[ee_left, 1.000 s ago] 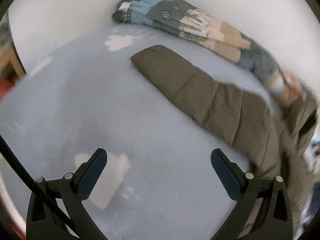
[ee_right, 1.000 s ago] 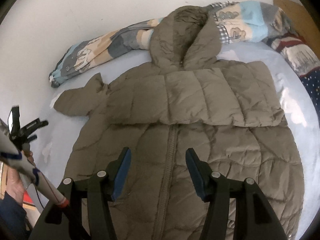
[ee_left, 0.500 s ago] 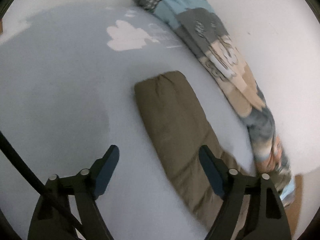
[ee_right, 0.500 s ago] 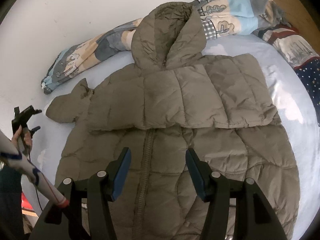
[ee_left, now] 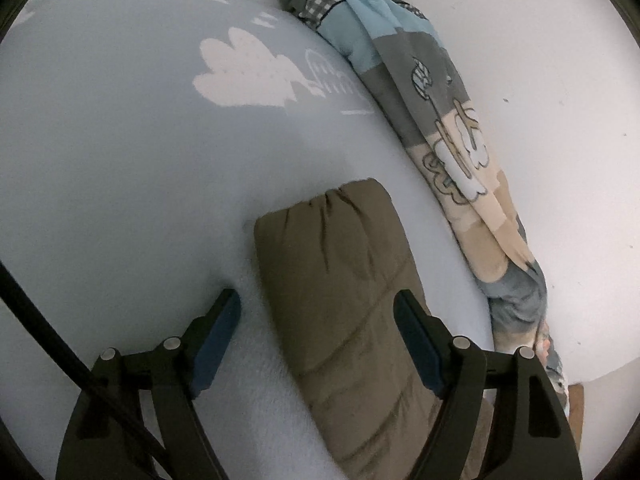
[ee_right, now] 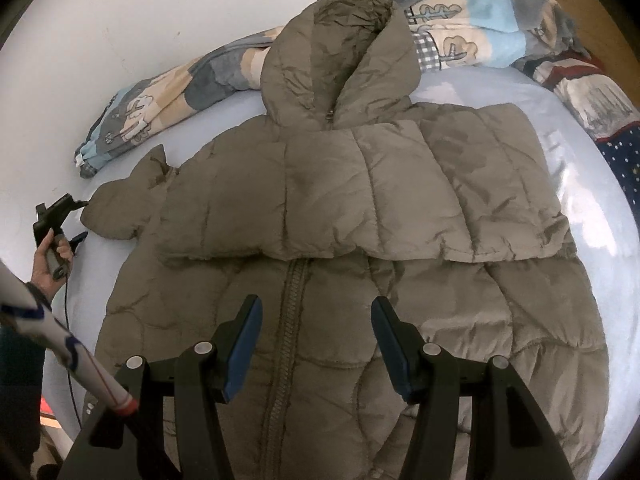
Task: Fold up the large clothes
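Two grippers are working over one garment. The left gripper (ee_left: 318,316) is hovering with its jaws parted astride the cuff end of the jacket's sleeve (ee_left: 340,280), the pads not pressing the fabric. The right gripper (ee_right: 316,332) is hanging above the zipper (ee_right: 290,320) near the hem, jaws likewise apart and holding nothing. In the right wrist view, a hand (ee_right: 50,256) is carrying the left gripper at the sleeve's tip.

Outward from them, the olive puffer jacket (ee_right: 360,208) is lying front-up on the pale blue bedsheet (ee_left: 120,160), with a rolled patterned blanket (ee_left: 440,120) along the wall beyond it. One sleeve appears to be already folded across the chest, its edge running straight over the front; the other sleeve is sticking out sideways, not yet folded. That fold, and probably doubling the body, seem to be what is left.

The jacket's long axis is running from the hem near the right gripper to the hood (ee_right: 340,52), which is pointing toward the wall.
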